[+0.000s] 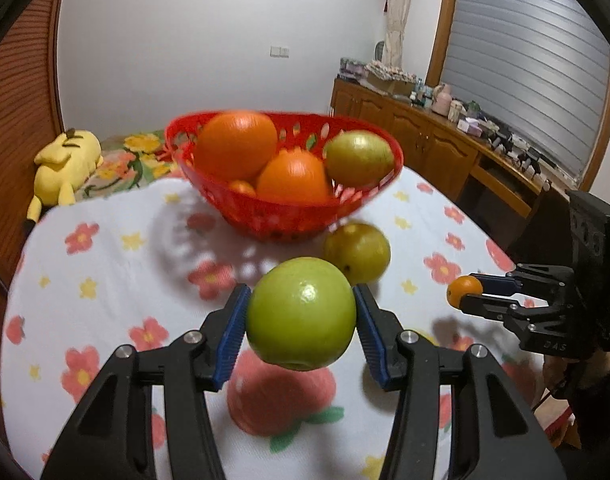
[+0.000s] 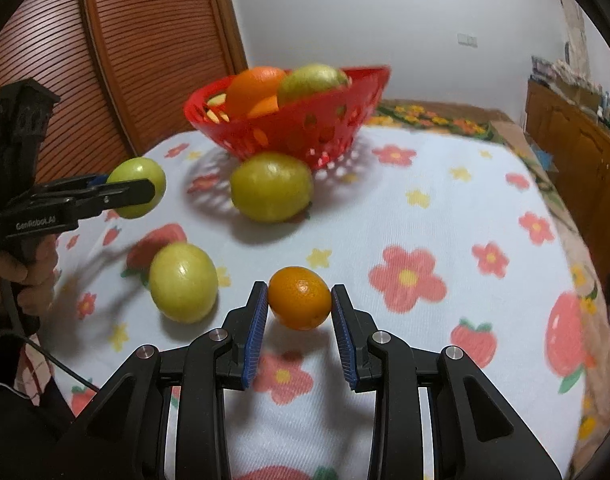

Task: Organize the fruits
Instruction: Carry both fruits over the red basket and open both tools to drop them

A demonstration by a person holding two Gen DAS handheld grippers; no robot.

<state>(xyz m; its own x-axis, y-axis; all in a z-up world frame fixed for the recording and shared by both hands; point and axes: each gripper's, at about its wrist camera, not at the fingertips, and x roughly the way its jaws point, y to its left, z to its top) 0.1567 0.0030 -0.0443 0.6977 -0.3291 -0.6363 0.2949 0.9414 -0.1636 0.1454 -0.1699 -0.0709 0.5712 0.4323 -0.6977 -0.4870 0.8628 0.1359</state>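
Observation:
My left gripper is shut on a green apple, held above the flowered tablecloth; the same apple shows at the left of the right wrist view. My right gripper is shut on a small orange, seen as a small orange at the right of the left wrist view. A red basket behind holds two large oranges, a smaller orange and a green fruit. Two more green fruits lie on the cloth in front of the basket.
A yellow plush toy lies beyond the table's far left edge. A wooden sideboard crowded with small items runs along the right wall. A wooden slatted door stands left. A person's hand holds the left gripper's handle.

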